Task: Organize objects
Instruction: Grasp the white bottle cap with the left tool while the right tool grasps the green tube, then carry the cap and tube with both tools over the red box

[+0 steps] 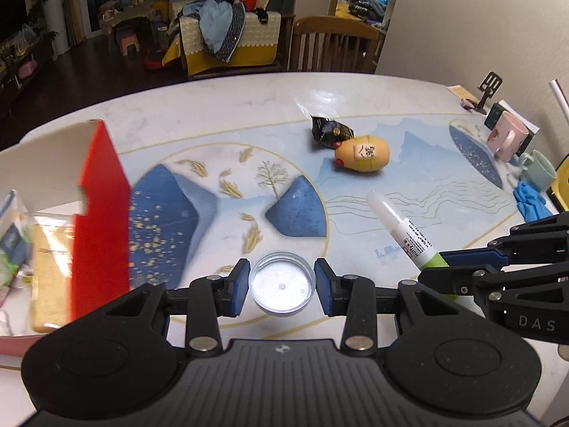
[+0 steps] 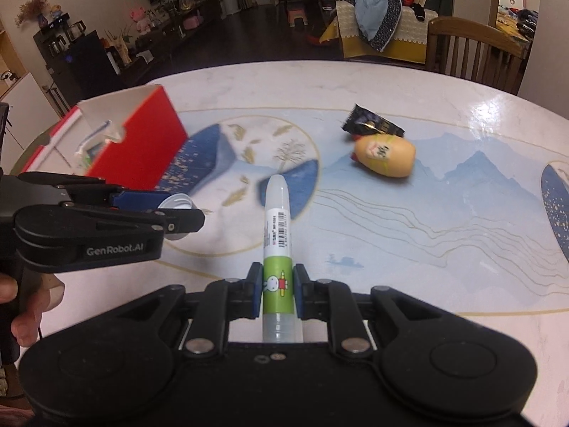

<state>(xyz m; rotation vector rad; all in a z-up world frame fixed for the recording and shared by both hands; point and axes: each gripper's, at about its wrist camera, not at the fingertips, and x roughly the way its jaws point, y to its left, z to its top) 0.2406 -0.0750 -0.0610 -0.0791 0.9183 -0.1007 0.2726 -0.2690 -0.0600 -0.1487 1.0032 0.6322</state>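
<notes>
Over on the left sits the red box (image 1: 101,192), open-topped, with packets already inside; everything here gets placed against it. Just to the box's right, lifted clear of the table (image 1: 213,106), the left gripper (image 1: 281,286) has its blue pads clamped on the rim of a small silver cap (image 1: 282,290), hollow side up. That cap looks feather-light and thin-walled, smooth on the outside, so a pinch across its widest part is the sensible hold (squeeze harder and I'd guess it dents or pops out).

Further right of the box, the right gripper (image 2: 278,293) has its fingers closed tight on a glue stick (image 2: 277,242), gripping the green-labelled lower body with the white capped end pointing away. It's a stiff plastic tube, light, a bit slick; held that low it could swing.

Well beyond the box's right side, on the table, lie a yellow egg-shaped toy (image 1: 362,154) and, touching it, a crinkly black wrapper (image 1: 329,131). The toy looks rounded and likely to roll.
</notes>
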